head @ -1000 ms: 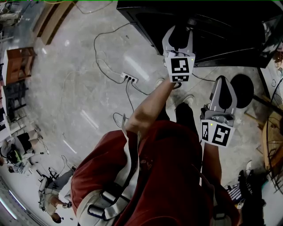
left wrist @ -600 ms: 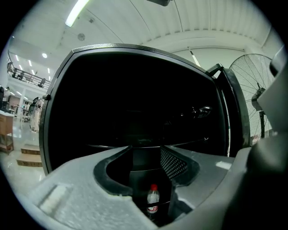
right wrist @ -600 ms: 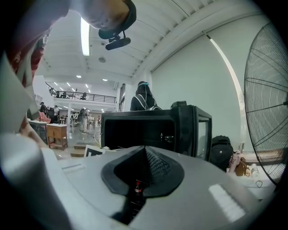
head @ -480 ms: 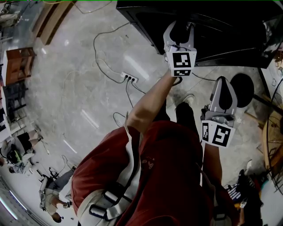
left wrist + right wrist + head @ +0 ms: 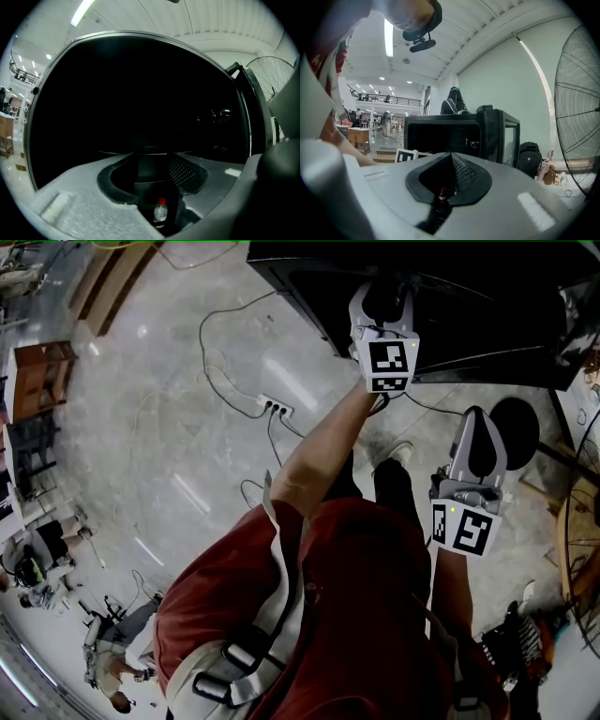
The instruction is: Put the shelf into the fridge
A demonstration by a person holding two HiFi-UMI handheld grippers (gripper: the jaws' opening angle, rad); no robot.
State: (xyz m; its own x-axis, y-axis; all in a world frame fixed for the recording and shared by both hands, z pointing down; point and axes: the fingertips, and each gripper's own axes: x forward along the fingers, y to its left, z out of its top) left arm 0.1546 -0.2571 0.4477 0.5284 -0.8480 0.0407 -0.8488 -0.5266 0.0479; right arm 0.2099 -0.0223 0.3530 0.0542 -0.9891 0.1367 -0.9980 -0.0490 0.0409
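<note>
Left gripper [image 5: 380, 298] edged further into the mouth of the open black fridge [image 5: 487, 306]; right gripper [image 5: 478, 423] stayed back by the body. Left jaws apart, nothing clearly clamped. Right jaws together, empty. Shelf not plainly visible: thin pale edge [image 5: 117, 152] lying level across the dark interior, just ahead of left jaws, may be it, so probably seated or nearly. Other fridge contents too dark to tell.

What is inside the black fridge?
The fridge is nearly black inside: only a faint level edge and small glints show. What else it holds is lost in darkness.
</note>
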